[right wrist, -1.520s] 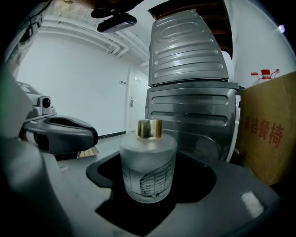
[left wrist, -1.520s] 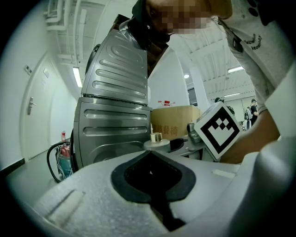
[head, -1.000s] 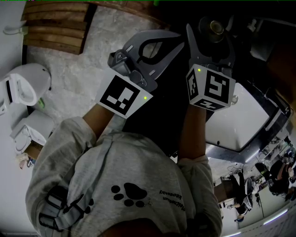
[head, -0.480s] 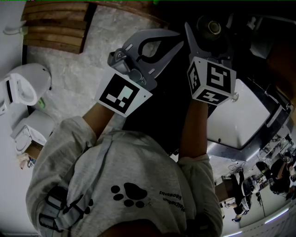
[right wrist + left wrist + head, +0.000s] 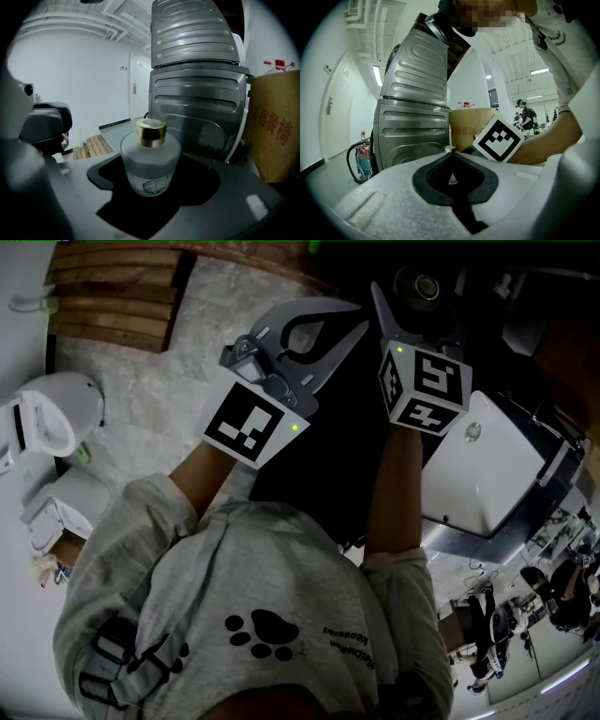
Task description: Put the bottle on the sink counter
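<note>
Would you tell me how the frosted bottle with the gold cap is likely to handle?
The bottle looks like frosted glass, so probably rigid, breakable and heavy for its size. Its smooth round wall may slip or twist in a grasp. Squat and broad-based, it should stand steadily.

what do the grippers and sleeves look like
The left gripper and right gripper are grey plastic with broad tapering jaws padded in black. Each carries a white cube with black square markers and a green light. The person's light grey top has sleeves ending near the elbows and a black paw print.
</note>
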Demonstrator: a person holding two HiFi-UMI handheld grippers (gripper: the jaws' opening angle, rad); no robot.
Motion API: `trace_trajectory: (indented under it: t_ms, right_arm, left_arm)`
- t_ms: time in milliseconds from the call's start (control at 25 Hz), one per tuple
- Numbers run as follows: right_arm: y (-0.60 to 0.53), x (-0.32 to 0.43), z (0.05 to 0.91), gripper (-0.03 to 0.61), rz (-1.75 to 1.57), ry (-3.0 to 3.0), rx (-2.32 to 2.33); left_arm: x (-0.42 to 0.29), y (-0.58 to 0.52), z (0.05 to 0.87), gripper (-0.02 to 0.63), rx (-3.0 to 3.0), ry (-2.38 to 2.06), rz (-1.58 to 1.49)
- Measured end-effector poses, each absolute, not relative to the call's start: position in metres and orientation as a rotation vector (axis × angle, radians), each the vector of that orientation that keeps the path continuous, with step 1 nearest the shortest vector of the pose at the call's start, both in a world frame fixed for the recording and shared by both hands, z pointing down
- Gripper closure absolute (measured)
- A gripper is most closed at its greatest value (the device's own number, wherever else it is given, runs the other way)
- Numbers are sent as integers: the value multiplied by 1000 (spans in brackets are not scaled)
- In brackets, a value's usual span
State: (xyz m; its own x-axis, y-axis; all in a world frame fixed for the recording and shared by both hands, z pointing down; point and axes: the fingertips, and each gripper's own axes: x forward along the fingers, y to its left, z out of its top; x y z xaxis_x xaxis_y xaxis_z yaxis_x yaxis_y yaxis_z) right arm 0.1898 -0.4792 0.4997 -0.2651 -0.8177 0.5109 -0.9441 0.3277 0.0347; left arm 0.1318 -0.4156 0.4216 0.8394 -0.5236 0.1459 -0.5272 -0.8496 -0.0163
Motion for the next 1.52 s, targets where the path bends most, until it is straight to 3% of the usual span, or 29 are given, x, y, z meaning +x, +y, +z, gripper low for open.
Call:
trace_trajectory:
  t_ms: [360, 800, 1520]
  right_arm:
    - [-440, 212, 500, 237, 379, -2052, 1623]
    - [-366, 235, 432, 576, 246, -1958, 1918]
    - [-230, 198, 298, 578, 83, -2036, 2218]
  left_arm:
    - [131, -399, 411, 612, 2975, -839, 213]
    - [125, -346, 379, 612, 2981, -801, 186]
    - [84, -256, 306, 612, 2953, -865, 84]
